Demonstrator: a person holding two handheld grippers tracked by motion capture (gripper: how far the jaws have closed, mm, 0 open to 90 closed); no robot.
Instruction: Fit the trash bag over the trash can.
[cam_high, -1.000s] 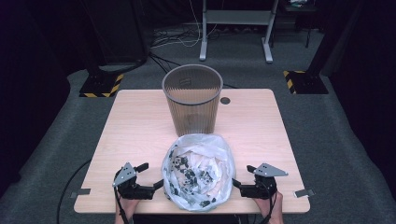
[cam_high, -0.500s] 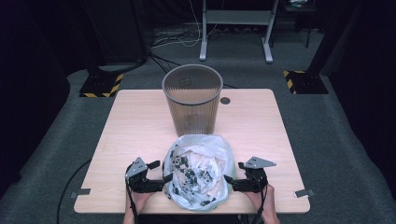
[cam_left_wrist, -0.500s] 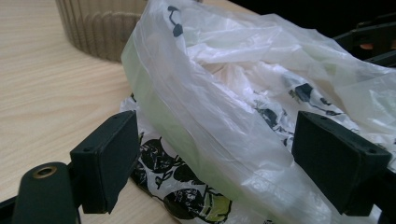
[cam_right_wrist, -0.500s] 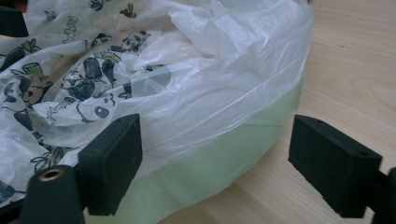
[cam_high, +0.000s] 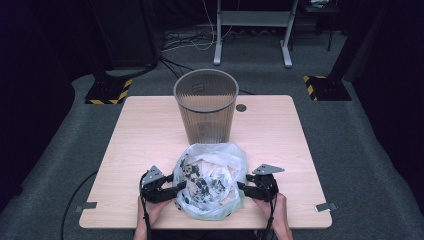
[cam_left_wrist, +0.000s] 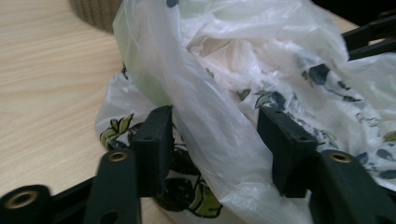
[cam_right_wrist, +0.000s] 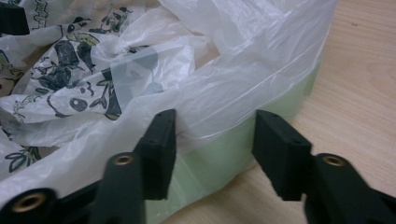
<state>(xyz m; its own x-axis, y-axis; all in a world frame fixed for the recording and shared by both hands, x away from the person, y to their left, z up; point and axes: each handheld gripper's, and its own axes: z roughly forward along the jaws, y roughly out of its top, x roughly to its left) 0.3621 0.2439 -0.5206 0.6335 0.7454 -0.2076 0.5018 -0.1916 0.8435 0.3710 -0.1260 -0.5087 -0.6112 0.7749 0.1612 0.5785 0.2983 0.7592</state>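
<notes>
Hands at the near table edge hold both tools against a full plastic bag (cam_high: 211, 181). Left gripper (cam_high: 175, 186) has been closing its jaws, a fold of the bag's thin film between them; whether the pads already pinch it cannot be told. Right gripper (cam_high: 243, 187) has likewise been closing around the bag's pale green rim, with a gap visible beside one pad. Farther back on the wooden table (cam_high: 140, 130) stands a ribbed grey wastebasket (cam_high: 205, 105), upright, just behind the bag.

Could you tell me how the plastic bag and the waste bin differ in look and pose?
The plastic bag is pale, translucent and crumpled, slumped near the table's front edge; the waste bin is dark, ribbed and rigid, standing upright farther back. The bag holds printed wrappers; the bin looks empty. Both open upward.
</notes>
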